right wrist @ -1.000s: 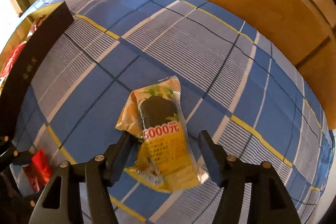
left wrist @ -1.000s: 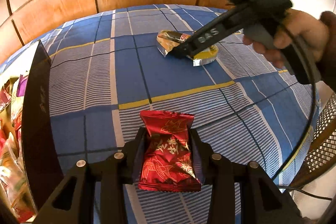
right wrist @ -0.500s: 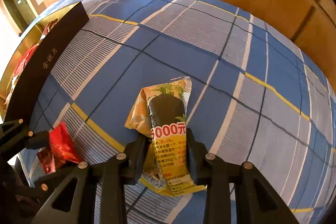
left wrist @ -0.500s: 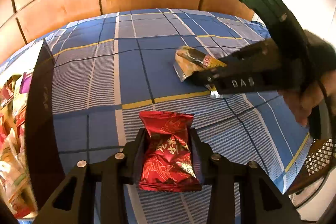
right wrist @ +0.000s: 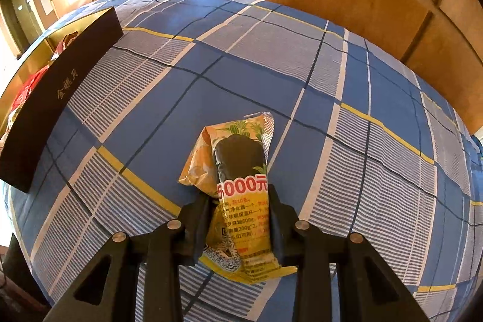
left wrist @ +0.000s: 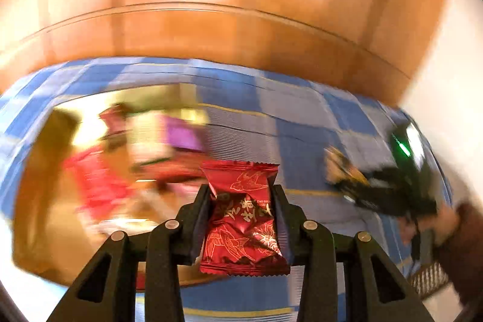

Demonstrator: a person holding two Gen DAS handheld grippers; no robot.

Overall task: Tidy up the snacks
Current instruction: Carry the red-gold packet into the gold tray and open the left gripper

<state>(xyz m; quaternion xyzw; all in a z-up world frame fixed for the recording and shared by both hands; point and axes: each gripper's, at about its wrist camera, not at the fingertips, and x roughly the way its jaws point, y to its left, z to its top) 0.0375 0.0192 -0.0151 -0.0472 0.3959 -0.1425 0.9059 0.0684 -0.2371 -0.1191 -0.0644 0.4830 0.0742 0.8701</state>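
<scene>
Jaws of the left gripper (left wrist: 241, 219) were nearly closed, clamped on the sides of a red snack packet (left wrist: 243, 216) low in the centre of the left wrist view, with a blurred open box (left wrist: 39, 171) of mixed snacks behind it at left on the blue plaid cloth (left wrist: 302, 147). The right gripper (right wrist: 240, 219) was likewise narrowed onto a yellow snack packet (right wrist: 238, 177) at lower centre of the right wrist view, the packet's far end reaching out over the cloth, and the box's dark side (right wrist: 57, 98) stood at the left edge. At the right of the left wrist view, the right gripper showed as a dark blur in a hand (left wrist: 446, 225).
</scene>
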